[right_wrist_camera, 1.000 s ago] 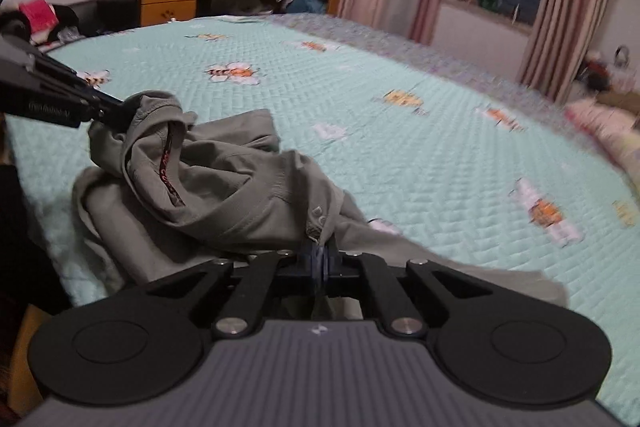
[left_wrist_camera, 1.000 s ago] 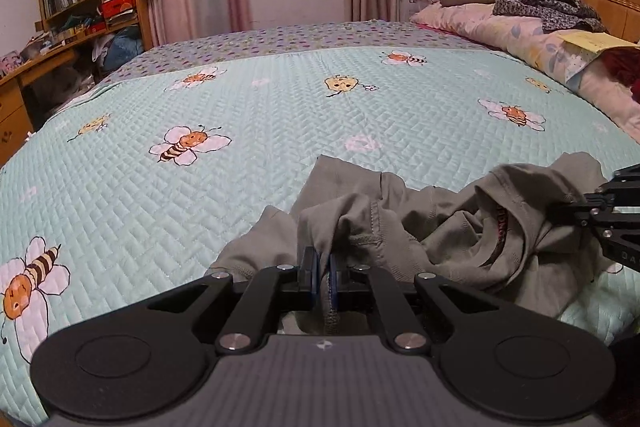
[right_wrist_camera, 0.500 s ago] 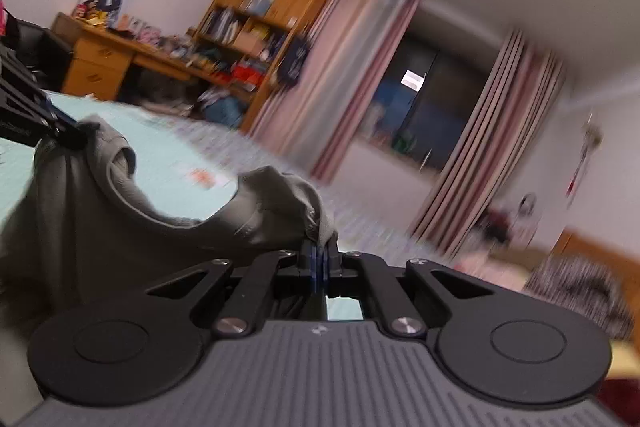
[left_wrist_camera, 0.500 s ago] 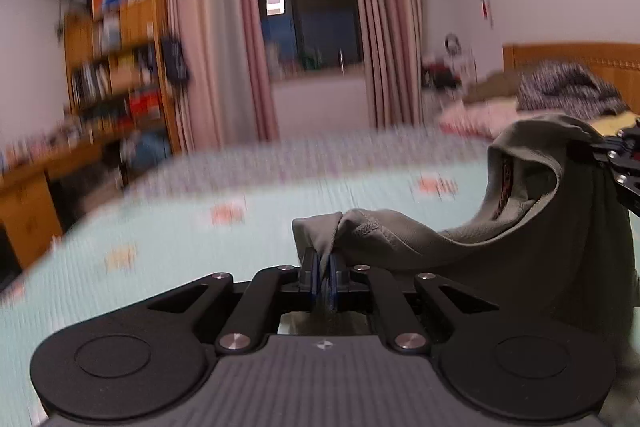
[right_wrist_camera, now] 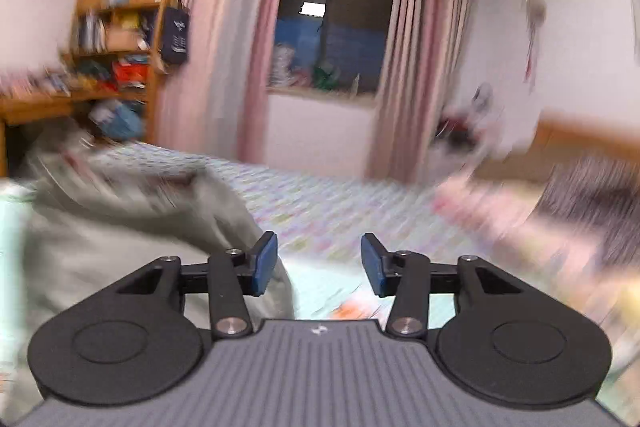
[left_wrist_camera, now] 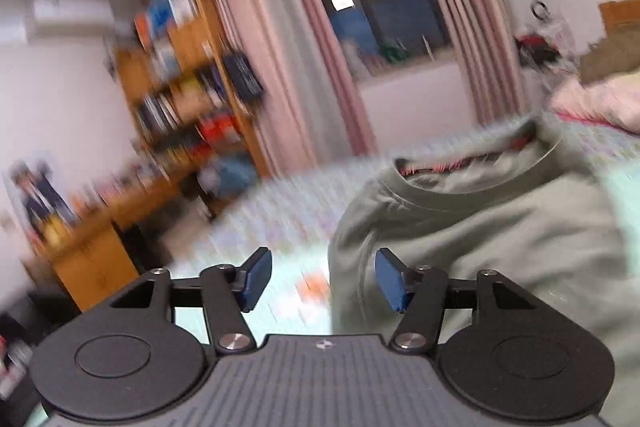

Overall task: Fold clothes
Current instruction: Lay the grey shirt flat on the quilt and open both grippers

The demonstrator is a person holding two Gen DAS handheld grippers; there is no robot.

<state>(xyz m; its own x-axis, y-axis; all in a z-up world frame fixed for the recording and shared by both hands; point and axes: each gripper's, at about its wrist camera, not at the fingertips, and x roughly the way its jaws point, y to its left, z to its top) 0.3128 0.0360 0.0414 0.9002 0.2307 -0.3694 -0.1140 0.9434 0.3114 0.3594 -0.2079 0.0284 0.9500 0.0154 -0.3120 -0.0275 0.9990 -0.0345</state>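
Two low wrist views across the bed [left_wrist_camera: 280, 211] toward the shared curtained window [right_wrist_camera: 336, 27]

We see a soft matt grey-green cloth shirt [left_wrist_camera: 480, 227], a quilted cloth bedspread [right_wrist_camera: 340, 195], a wooden bookshelf [left_wrist_camera: 188, 75], and matt black plastic fingers [left_wrist_camera: 256, 279] with blue pads.

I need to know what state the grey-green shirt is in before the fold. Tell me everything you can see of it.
The shirt is a soft grey-green knit, blurred by motion. Its ribbed round collar gapes open, showing red print inside. The cloth is spread out over the bedspread. The left gripper and right gripper have just been opening; neither clamps the shirt.
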